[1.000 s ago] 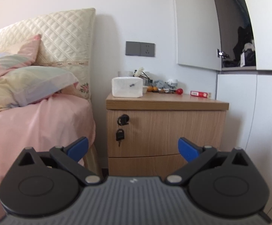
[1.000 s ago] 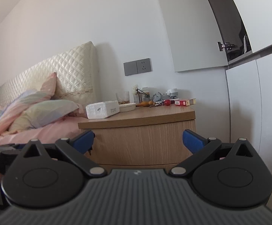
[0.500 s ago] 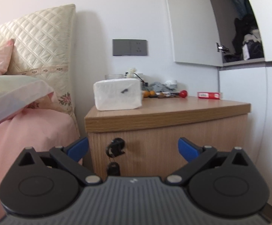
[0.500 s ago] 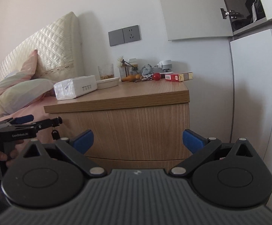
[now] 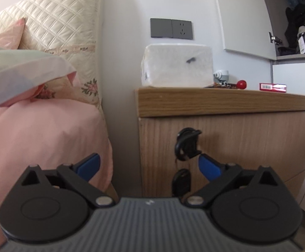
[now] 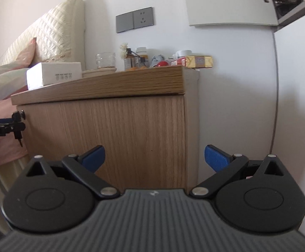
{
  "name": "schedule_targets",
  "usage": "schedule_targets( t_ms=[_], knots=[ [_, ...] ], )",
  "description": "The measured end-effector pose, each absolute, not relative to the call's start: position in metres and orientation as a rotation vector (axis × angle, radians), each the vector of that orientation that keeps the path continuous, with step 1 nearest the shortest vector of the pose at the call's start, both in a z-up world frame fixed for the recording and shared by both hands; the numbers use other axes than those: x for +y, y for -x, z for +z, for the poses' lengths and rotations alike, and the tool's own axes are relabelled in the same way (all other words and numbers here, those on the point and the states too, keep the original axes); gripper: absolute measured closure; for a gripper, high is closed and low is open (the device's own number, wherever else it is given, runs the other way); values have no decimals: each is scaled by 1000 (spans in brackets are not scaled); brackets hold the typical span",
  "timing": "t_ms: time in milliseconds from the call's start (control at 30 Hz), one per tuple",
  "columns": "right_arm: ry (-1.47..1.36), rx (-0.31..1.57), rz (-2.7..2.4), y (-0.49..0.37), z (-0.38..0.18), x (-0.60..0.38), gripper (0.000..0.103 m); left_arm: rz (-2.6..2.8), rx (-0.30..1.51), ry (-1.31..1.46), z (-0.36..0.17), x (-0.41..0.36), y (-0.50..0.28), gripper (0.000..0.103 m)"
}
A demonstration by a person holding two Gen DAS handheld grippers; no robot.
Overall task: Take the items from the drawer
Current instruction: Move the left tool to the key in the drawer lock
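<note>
Clearly the left gripper [image 5: 149, 164] hangs spread wide, released, just before the closed drawer [image 5: 247, 145], whose key [image 5: 187, 143] sits beside its right finger, likely the pulling handle. Meanwhile the right gripper [image 6: 154, 156], equally released, waits at the nightstand's corner.

- One wooden nightstand [image 5: 226, 103], right of centre in the left wrist view.
- One white tissue pack [image 5: 176, 65] on top.
- One red ball [image 5: 241, 83] and one red box [image 5: 272, 87], right of the pack.
- Two keys [image 5: 187, 145]: one in the lock, one hanging below.
- One glass jar [image 6: 105, 60], upper centre of the right wrist view.
- Two grey wall plates [image 5: 171, 28] side by side.
- Two grippers: left gripper [image 5: 149, 166], right gripper [image 6: 154, 156], both spread wide.
</note>
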State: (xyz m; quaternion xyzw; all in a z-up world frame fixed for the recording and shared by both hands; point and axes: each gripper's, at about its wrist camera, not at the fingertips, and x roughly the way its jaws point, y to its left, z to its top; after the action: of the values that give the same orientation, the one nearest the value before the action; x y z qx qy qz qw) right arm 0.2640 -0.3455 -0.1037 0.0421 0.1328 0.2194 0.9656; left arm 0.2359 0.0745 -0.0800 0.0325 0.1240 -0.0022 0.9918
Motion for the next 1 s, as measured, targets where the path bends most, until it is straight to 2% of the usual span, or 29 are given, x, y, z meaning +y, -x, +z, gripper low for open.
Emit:
schedule_targets(
  t_ms=[433, 567, 667, 1000],
  knots=[
    [-123, 202, 488, -281, -100, -347, 0, -63, 261, -77, -83, 69, -245, 3],
    [-139, 185, 492, -280, -97, -346, 3, -90, 268, -72, -83, 70, -247, 3],
    [-162, 179, 485, -282, -96, -349, 15, -115, 270, -67, -83, 70, -249, 6],
    [-163, 187, 515, -284, -92, -348, 15, -192, 265, -83, -85, 67, -254, 12]
  ],
)
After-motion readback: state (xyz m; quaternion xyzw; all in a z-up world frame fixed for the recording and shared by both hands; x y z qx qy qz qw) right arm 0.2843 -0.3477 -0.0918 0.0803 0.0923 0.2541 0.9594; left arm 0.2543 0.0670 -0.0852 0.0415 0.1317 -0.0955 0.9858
